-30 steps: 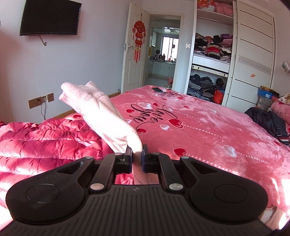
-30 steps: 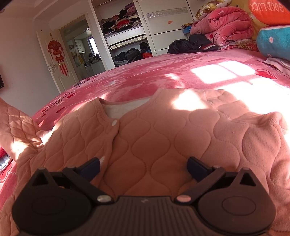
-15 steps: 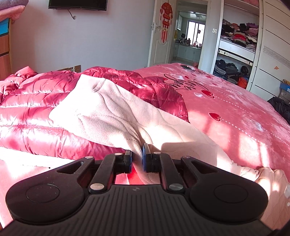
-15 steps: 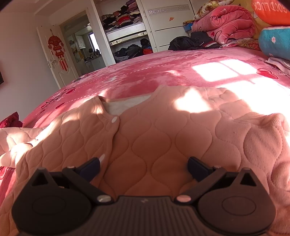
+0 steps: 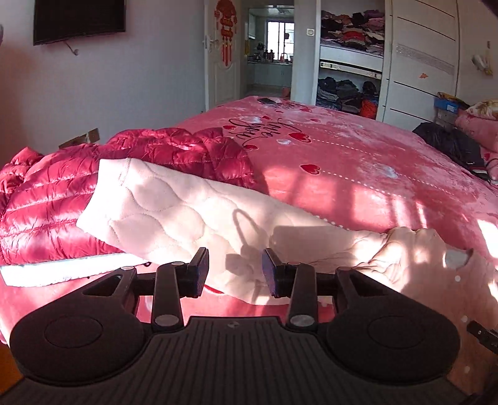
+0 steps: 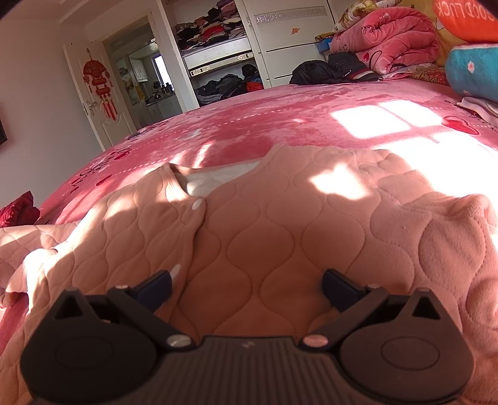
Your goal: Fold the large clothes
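A: While the sleeve lies spread, log the bed [image 5: 358, 174] first: pink heart-print blanket, sunlit patches, filling both views.

B: Logged. On it, the task garment: a quilted pink jacket [image 6: 280, 224], front up, buttoned, collar toward the far side, lying across the near part of the bed. Its sleeve [image 5: 174, 205] runs out to the left, cuff resting on a red down jacket [image 5: 62, 193] at the left edge.

A: Step in hand?

B: Judged as laying-out, sleeve just set flat and let go. The left gripper [image 5: 235, 269] has its jaws half parted, having just been opening; the sleeve's near edge lies between them, but the pads do not press it. The right gripper [image 6: 246, 285] hovers low above the jacket's chest, jaws wide, nothing held.

A: Next move?

B: Likely folding the sleeve inward across the body. That calls for a fresh pinch near the cuff, a lift clear of the down jacket, and a carry rightward; the right gripper could pin the body so it doesn't drag. The thick quilting may spring back, so the crease needs pressing.

A: Legible writing?

B: Blanket script [image 5: 261, 127], black cursive, seen upside down from the left camera; reads roughly "love you". An orange cushion [image 6: 463, 18], top right in the right view, bears inverted white letters, apparently "GOODLUCK". No garment labels are readable.
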The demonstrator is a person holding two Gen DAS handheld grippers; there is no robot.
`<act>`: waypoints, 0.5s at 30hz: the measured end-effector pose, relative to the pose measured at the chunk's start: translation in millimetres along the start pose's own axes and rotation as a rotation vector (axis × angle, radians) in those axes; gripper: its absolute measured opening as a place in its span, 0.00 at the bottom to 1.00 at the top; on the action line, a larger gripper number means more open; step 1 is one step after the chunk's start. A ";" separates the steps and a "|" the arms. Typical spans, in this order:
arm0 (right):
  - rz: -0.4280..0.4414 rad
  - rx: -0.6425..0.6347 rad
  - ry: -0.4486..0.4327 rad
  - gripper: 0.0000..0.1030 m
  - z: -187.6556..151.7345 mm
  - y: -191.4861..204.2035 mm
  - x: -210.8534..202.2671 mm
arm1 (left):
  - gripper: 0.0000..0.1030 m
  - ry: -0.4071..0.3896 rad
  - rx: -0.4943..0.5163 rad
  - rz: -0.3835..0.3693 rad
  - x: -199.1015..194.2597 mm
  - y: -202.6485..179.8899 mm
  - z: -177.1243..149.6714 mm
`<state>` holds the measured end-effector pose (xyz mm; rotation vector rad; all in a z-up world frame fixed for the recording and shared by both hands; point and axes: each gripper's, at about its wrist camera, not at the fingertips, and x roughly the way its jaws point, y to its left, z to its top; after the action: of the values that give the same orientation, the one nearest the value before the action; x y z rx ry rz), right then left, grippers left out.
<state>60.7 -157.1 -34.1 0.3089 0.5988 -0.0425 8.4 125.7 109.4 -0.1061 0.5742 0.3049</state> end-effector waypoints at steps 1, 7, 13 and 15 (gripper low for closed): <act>0.000 -0.001 0.000 1.00 -0.2 0.2 0.1 | 0.49 -0.014 0.043 -0.030 -1.7 -11.2 6.0; 0.003 0.002 0.001 1.00 -0.3 0.9 -0.1 | 0.51 -0.050 0.206 -0.284 25.7 -64.3 35.1; 0.001 0.000 0.001 1.00 -0.6 1.3 -0.5 | 0.50 0.004 0.367 -0.474 102.6 -112.6 47.4; -0.001 -0.002 0.001 1.00 -0.9 1.3 -0.4 | 0.50 0.038 0.437 -0.503 127.8 -123.6 48.4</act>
<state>60.1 -155.6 -34.2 0.3064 0.6003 -0.0422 173.9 49.6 81.4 0.1661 0.6199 -0.3140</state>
